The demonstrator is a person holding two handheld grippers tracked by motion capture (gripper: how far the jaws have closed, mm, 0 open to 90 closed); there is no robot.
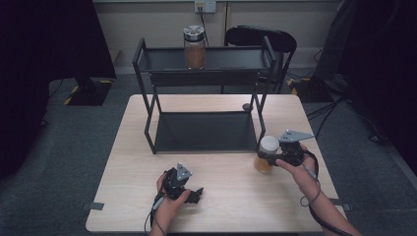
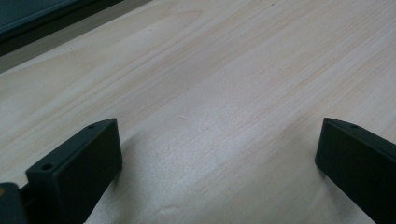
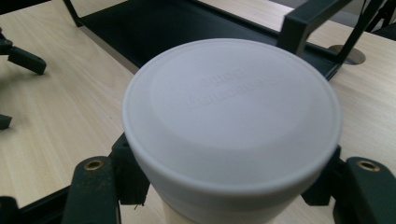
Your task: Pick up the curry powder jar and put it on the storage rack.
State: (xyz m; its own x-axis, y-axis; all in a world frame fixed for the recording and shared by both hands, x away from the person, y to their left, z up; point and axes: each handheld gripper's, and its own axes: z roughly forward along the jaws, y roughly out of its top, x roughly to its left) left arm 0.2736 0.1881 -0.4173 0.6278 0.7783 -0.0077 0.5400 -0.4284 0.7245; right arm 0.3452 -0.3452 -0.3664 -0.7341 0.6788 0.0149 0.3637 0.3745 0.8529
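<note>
A jar with a white lid (image 1: 269, 146) and amber contents stands on the wooden table (image 1: 221, 191), just right of the rack's front right leg. My right gripper (image 1: 264, 158) comes in from the right and is shut on it below the lid. In the right gripper view the white lid (image 3: 231, 107) looms between the two black jaws, which press on both sides; my right gripper (image 3: 229, 196) holds the jar upright. My left gripper (image 1: 196, 194) lies low over the table's front middle. Its jaws stand wide apart with only bare wood between them, my left gripper (image 2: 215, 158) being open.
A black two-tier rack (image 1: 147, 105) stands at the back middle of the table. On its top shelf is a glass jar (image 1: 194, 46) with a metal lid and brown contents. Its bottom shelf (image 1: 204, 130) is bare. A black chair (image 1: 260, 37) stands behind the table.
</note>
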